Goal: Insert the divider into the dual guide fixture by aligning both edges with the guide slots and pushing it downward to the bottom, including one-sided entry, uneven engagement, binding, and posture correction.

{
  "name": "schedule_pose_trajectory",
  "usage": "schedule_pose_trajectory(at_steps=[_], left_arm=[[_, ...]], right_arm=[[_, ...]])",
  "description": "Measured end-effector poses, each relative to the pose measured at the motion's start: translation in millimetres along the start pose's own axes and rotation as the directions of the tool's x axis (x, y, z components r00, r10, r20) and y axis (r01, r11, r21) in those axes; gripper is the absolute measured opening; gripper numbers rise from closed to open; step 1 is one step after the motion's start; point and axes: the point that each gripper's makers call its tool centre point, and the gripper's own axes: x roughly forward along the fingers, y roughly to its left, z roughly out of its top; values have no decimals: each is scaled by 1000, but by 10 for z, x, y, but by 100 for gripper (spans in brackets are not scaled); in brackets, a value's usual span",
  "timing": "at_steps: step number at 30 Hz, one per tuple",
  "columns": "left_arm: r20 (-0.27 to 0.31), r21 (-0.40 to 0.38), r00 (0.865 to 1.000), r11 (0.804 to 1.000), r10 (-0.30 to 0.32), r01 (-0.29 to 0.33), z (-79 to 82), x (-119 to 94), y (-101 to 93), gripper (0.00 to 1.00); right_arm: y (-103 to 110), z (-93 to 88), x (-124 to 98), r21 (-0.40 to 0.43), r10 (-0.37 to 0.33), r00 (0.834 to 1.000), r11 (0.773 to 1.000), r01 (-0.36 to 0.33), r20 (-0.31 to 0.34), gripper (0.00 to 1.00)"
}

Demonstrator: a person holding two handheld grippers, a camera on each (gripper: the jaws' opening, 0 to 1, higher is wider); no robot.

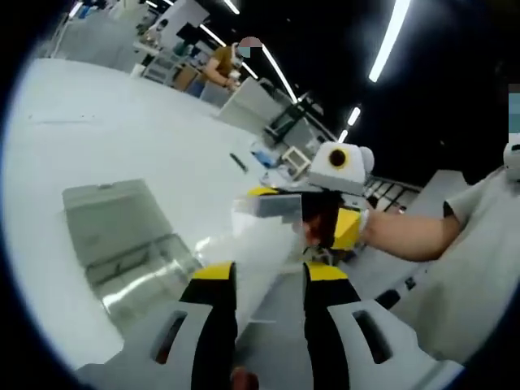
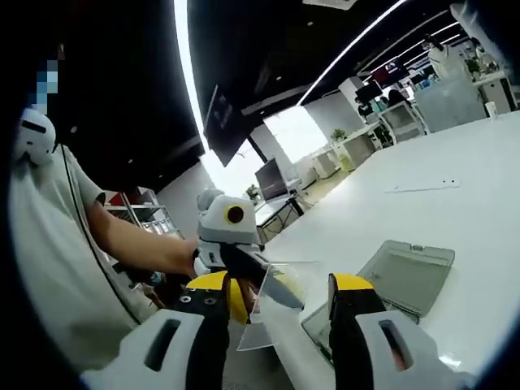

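A clear plastic divider (image 1: 262, 236) stands upright between the yellow-tipped jaws of my left gripper (image 1: 270, 272). Its edges meet both jaws, so the gripper is shut on it across its width. My right gripper (image 1: 307, 210) comes in from the right at the sheet's far end, jaws wide apart. In the right gripper view the divider (image 2: 272, 313) sits between the jaws of my right gripper (image 2: 280, 284) without touching the right one, and the left gripper (image 2: 244, 260) holds it from beyond. The transparent guide fixture (image 1: 122, 240) (image 2: 406, 276) rests on the white table below, apart from the divider.
A white table (image 1: 122, 138) stretches out around the fixture. A person's bare arm (image 1: 406, 236) and pale shirt (image 2: 49, 268) are close by. Small items lie on the table farther off (image 1: 268, 154). Desks, monitors and another person are in the background.
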Motion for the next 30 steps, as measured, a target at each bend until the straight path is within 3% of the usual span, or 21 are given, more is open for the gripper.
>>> schedule_pose_trajectory(at_steps=[17,30], left_arm=[[13,17,995,995,-103,103,78,42,-209,28],[13,22,993,993,-114,114,98,50,-217,28]], right_arm=[[45,31,-11,83,63,997,994,-66,39,45],[105,55,-13,108,102,993,988,-107,53,36]])
